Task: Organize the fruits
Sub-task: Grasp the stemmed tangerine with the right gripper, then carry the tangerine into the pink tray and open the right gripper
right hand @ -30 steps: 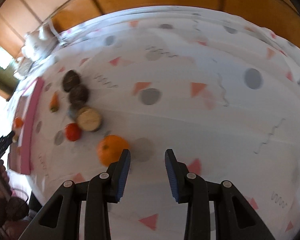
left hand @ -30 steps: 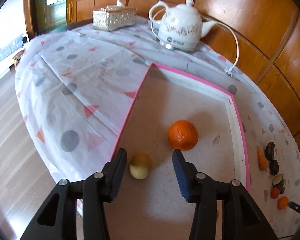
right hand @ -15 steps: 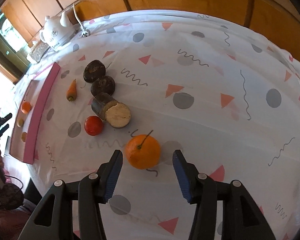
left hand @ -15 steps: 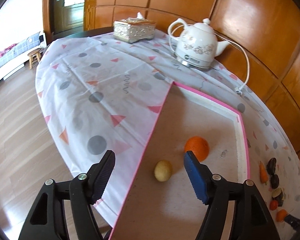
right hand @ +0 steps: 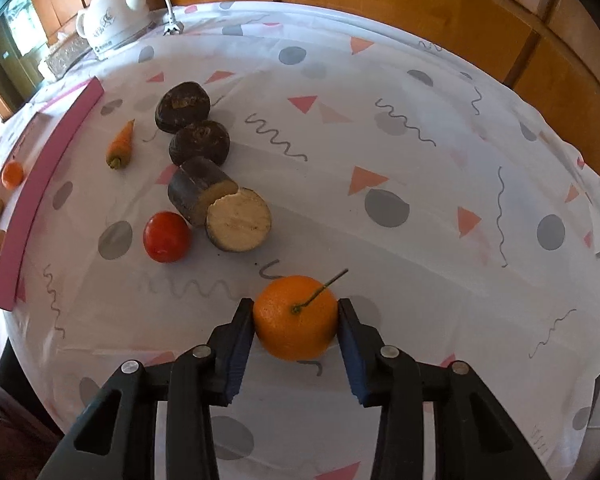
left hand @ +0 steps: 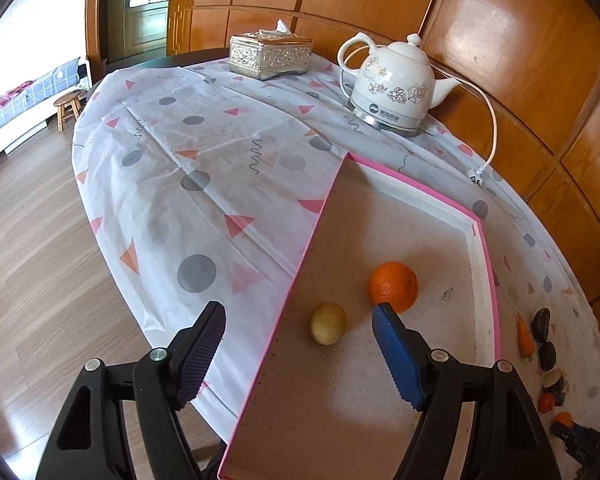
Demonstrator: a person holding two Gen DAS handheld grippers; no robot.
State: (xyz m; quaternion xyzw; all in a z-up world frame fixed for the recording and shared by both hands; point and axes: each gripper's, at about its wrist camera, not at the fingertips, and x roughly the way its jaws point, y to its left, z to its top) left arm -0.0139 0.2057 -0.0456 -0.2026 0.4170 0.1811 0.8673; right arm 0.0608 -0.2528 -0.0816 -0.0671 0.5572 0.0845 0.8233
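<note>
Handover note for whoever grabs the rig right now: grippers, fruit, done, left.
Left gripper: jaws opening, nothing held, above the pink tray.
Right gripper: closing on the stemmed orange, which is on the tablecloth.
Done: orange and yellow fruit in the tray.
Left: stemmed orange and probably the tomato; carrot and dark roots beside it.

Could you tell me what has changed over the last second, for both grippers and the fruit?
The right gripper moved over the stemmed orange on the tablecloth; it now sits between the closing fingers, pads at its sides. The left gripper opened wide and drew back from the yellow fruit in the pink tray, and is still opening. That fruit, the tray's orange, the tomato and the carrot stayed put.
</note>
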